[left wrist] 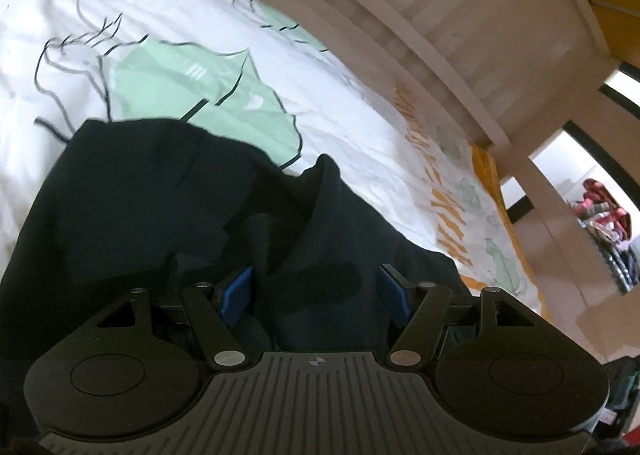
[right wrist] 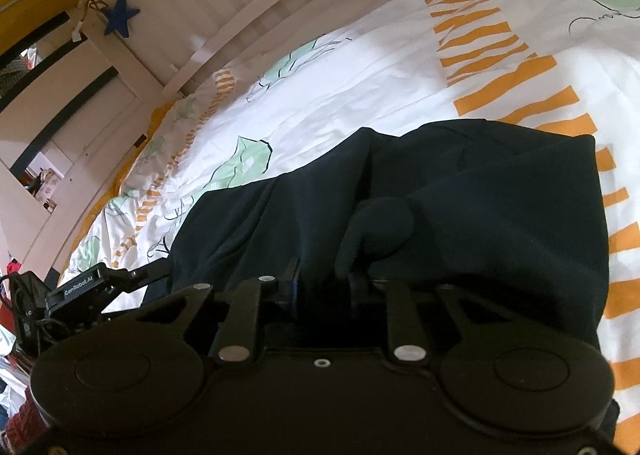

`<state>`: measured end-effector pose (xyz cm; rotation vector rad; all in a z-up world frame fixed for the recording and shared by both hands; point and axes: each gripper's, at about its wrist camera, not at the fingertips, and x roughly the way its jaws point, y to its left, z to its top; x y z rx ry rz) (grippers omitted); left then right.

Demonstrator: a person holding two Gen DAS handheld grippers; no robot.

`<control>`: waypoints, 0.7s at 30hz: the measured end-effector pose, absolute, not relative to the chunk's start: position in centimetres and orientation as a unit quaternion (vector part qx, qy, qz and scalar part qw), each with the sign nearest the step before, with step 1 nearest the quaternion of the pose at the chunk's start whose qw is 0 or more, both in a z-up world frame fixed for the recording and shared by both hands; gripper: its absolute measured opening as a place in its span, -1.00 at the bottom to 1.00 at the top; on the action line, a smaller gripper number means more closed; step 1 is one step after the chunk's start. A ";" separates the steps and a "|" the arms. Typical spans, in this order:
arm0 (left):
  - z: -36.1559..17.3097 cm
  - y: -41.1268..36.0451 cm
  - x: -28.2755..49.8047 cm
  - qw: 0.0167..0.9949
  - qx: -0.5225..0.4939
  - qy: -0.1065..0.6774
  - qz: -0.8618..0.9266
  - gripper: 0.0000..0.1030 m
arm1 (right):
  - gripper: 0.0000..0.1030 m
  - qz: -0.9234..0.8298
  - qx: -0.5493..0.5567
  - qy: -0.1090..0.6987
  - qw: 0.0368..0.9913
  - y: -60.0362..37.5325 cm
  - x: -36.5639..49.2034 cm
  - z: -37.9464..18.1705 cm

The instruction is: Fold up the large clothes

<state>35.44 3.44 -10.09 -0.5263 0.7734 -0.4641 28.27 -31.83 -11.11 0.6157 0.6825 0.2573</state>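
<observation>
While the dark garment (right wrist: 460, 195) lies rumpled on the bed's patterned white duvet (right wrist: 360, 67), the right tool (right wrist: 326, 279) has its jaws drawn close, pinching a bunched fold of the cloth. The left tool (left wrist: 316, 295) stands open over the same garment (left wrist: 160, 195), its blue pads (left wrist: 236, 295) apart with fabric between them, ungripped.

White lettering reading "GenRobot.AI" stands on the side of the left claw (right wrist: 120, 281), seen at the lower left of the right wrist view. The bed cover (right wrist: 360, 67) carries only drawn shapes and stripes, no legible words.
</observation>
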 end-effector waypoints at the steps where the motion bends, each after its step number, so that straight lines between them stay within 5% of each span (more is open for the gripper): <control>1: -10.0 3.3 35.4 0.871 -0.244 0.365 -0.222 0.26 | -0.39 0.124 0.295 0.329 0.889 -31.8 28.3 -11.1; 10: -9.8 1.9 35.1 0.883 -0.203 0.350 -0.237 0.23 | -0.35 0.123 0.249 0.327 0.903 -30.8 28.2 -10.6; 11: -10.0 2.0 35.2 0.881 -0.207 0.351 -0.241 0.04 | -0.35 0.124 0.247 0.327 0.904 -30.8 28.3 -10.7; 12: -10.1 2.2 35.2 0.881 -0.211 0.348 -0.240 -0.45 | -0.35 0.124 0.246 0.327 0.904 -30.8 28.3 -10.7; 13: -10.0 2.3 35.1 0.885 -0.208 0.345 -0.232 -0.66 | -0.35 0.123 0.246 0.327 0.904 -30.8 28.3 -10.8; 21: -7.0 1.6 34.3 0.911 -0.146 0.296 -0.248 -0.73 | -0.38 0.142 0.162 0.243 0.946 -29.5 26.8 -7.6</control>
